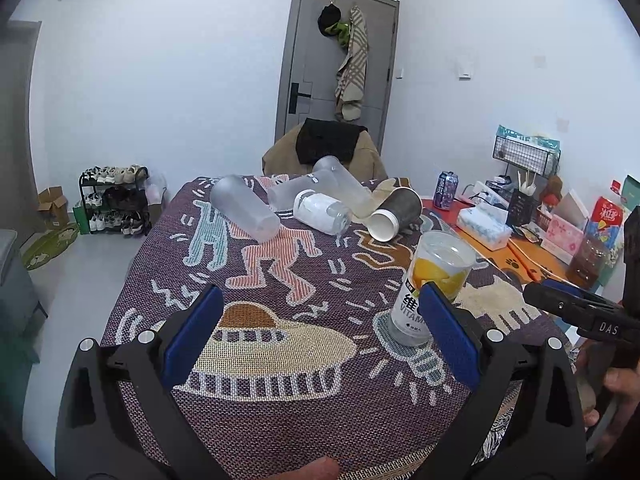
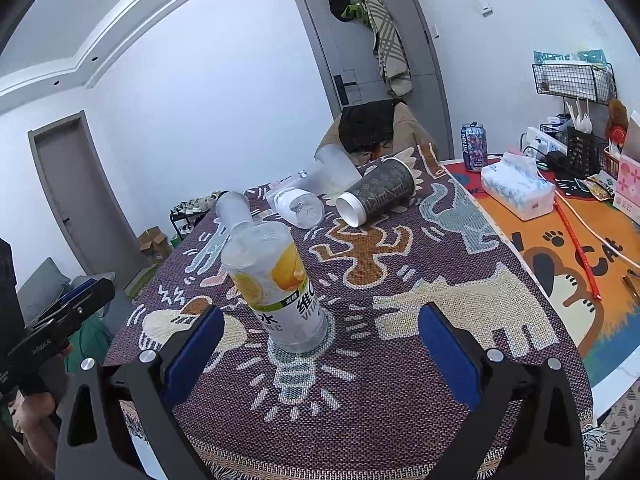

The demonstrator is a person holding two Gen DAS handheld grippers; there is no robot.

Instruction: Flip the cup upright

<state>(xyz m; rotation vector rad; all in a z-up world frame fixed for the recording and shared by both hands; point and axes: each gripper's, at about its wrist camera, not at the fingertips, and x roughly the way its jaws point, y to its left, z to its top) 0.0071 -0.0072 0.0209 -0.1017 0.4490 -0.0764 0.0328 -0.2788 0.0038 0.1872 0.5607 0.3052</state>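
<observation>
A clear cup with a lemon label [image 1: 434, 284] [image 2: 276, 284] stands upright on the patterned cloth [image 1: 280, 408], near its front. My left gripper [image 1: 320, 336] is open and empty, and its right finger [image 1: 448, 332] is just in front of that cup. My right gripper [image 2: 320, 344] is open and empty, with the cup just ahead between the fingers, nearer the left one. Further back lie a dark paper cup [image 1: 396, 212] [image 2: 376, 196], a white-labelled clear cup [image 1: 322, 208] [image 2: 300, 208] and frosted cups [image 1: 244, 208] [image 1: 340, 180] on their sides.
An orange mat [image 2: 560, 248] at the right holds a tissue pack [image 2: 518, 188], a drink can [image 2: 474, 146], boxes and a wire rack [image 2: 572, 80]. A chair with a coat [image 1: 324, 148] stands at the far end. A shoe rack [image 1: 114, 200] stands on the floor at left.
</observation>
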